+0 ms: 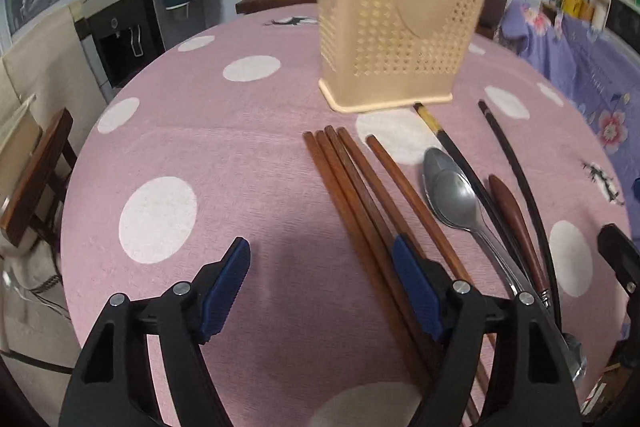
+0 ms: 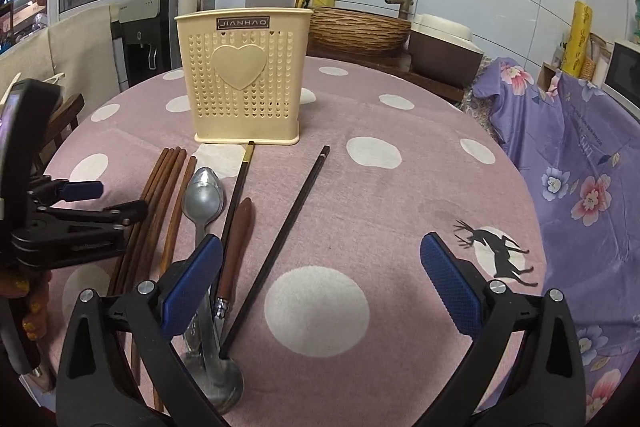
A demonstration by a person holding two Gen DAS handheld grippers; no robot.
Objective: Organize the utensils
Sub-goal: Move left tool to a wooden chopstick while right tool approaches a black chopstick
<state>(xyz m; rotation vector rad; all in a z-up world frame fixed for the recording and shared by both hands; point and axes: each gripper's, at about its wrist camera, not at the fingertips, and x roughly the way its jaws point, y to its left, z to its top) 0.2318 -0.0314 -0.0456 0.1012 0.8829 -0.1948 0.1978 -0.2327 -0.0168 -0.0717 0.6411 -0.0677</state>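
A cream perforated utensil holder [image 1: 400, 39] [image 2: 244, 83] stands upright on the pink dotted tablecloth. In front of it lie several brown wooden chopsticks [image 1: 352, 187] [image 2: 160, 195], a metal spoon [image 1: 452, 195] [image 2: 204, 195], a gold-tipped black chopstick [image 1: 452, 147] [image 2: 240, 187], a wooden-handled utensil [image 1: 512, 211] [image 2: 236, 247] and a plain black chopstick [image 1: 516, 167] [image 2: 296, 219]. My left gripper [image 1: 322, 287] [image 2: 104, 203] hovers open over the brown chopsticks, which run under its right finger. My right gripper [image 2: 320, 287] is open above the plain black chopstick, holding nothing.
The round table's edge [image 2: 532, 187] curves close on the right, beside purple flowered fabric [image 2: 580, 187]. A wooden chair [image 1: 36, 179] and a water dispenser [image 1: 120, 23] stand to the left. A wicker basket [image 2: 356, 27] sits behind the table.
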